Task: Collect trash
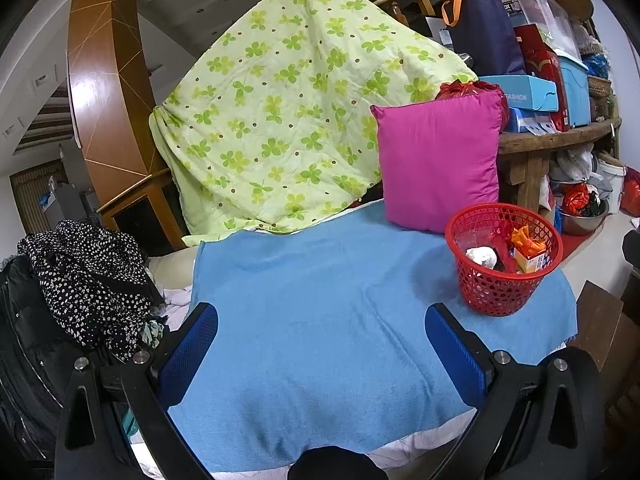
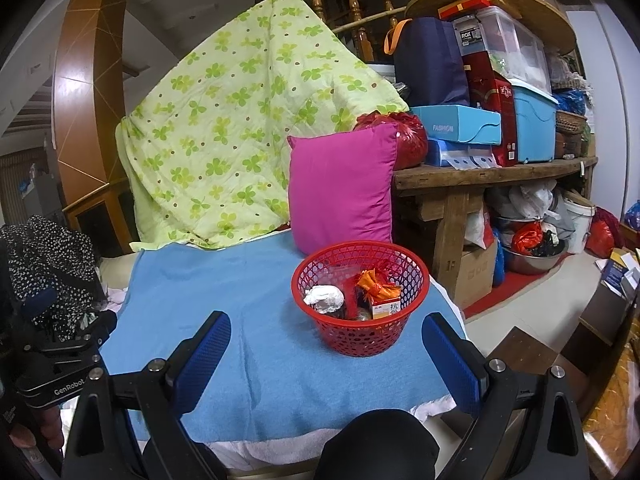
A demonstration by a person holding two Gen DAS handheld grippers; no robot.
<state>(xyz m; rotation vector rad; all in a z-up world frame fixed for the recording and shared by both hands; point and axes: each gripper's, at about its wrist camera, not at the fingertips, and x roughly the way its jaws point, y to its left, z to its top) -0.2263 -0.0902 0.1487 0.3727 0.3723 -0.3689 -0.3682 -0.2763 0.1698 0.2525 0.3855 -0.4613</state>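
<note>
Left gripper (image 1: 320,344): spread, empty.
Right gripper (image 2: 326,354): spread, empty.
Basket (image 2: 394,330): on blue towel (image 2: 224,276), holds crumpled foil (image 2: 325,297), small box (image 2: 385,307).

Perforated plastic basket (image 2: 360,320) on matt blue cloth (image 2: 260,360)

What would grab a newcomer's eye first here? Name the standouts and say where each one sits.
The red mesh basket on the blue towel stands out first, holding crumpled foil, an orange wrapper and a small carton. Right behind it a magenta cushion stands upright, with a green clover-print quilt draped high to its left. Both grippers, left and right, hang open and empty over the towel.
</note>
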